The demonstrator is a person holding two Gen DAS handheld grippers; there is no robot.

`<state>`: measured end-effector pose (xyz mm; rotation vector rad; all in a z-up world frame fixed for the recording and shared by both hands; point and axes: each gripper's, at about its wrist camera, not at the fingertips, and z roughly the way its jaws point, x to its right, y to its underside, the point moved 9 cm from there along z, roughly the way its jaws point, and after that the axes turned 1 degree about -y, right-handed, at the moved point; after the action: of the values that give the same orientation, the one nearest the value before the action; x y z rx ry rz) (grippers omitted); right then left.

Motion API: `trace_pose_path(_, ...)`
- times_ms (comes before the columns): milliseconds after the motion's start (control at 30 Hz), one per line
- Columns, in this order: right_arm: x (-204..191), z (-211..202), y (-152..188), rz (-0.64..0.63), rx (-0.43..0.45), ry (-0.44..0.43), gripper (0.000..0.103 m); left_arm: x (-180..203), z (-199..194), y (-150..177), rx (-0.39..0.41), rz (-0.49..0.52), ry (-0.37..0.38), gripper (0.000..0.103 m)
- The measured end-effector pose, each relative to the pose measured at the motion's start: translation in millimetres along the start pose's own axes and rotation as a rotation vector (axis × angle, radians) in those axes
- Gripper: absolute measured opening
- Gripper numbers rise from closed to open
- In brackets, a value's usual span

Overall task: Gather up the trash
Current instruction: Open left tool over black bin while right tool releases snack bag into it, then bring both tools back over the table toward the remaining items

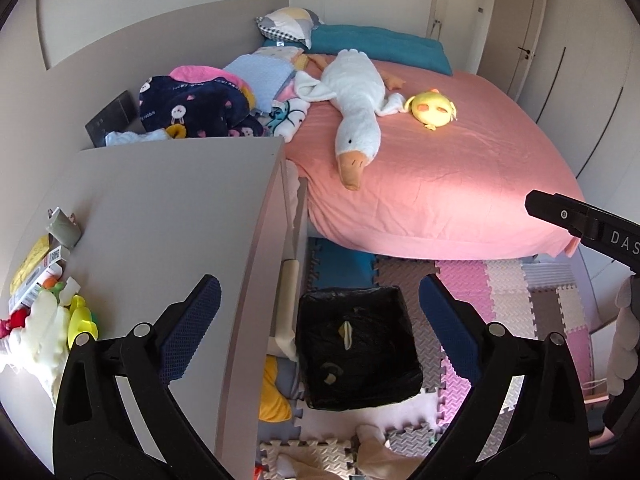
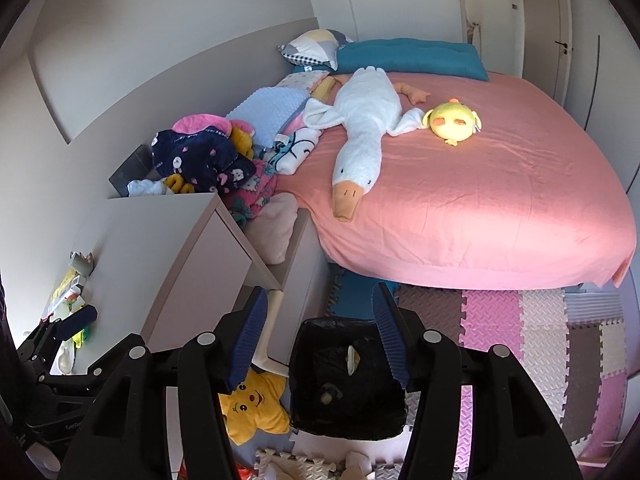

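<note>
A bin with a black liner (image 1: 358,346) stands on the floor mats between the bedside cabinet and the bed; it also shows in the right wrist view (image 2: 346,384). Two pale scraps of trash (image 1: 346,334) lie inside it. My left gripper (image 1: 320,328) is open and empty, above the cabinet edge and the bin. My right gripper (image 2: 318,336) is open and empty, hovering over the bin's left rim. The right gripper's tip shows at the right edge of the left wrist view (image 1: 560,214). The left gripper shows at the lower left of the right wrist view (image 2: 72,326).
A grey bedside cabinet (image 1: 168,216) carries toys and packets (image 1: 44,300) on its left side. A pink bed (image 1: 440,168) holds a white goose plush (image 1: 354,104), a yellow chick plush (image 1: 434,110) and piled blankets (image 1: 208,100). A yellow star cushion (image 2: 252,408) lies on the foam mats (image 2: 540,332).
</note>
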<state>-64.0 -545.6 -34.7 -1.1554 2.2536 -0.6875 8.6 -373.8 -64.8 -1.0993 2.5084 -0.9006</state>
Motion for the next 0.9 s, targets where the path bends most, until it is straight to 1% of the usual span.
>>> trace_pose_path(200, -12.2, 1.4, -0.8, -0.016, 0.000, -0.018, 0.056, -9.0, -3.4, 5.5, -0.006, -0.015, -0.016, 0.096)
trace_pose_path(600, -52.0, 6.4, 8.2, -0.074, -0.017, -0.064, 0.057, -43.7, -16.2, 26.6, -0.017, -0.077, -0.062, 0.096)
trace_pose_path(900, -94.6, 13.4, 18.1, -0.126, -0.038, -0.123, 0.057, -81.0, -30.1, 46.7, -0.024, -0.140, -0.115, 0.096)
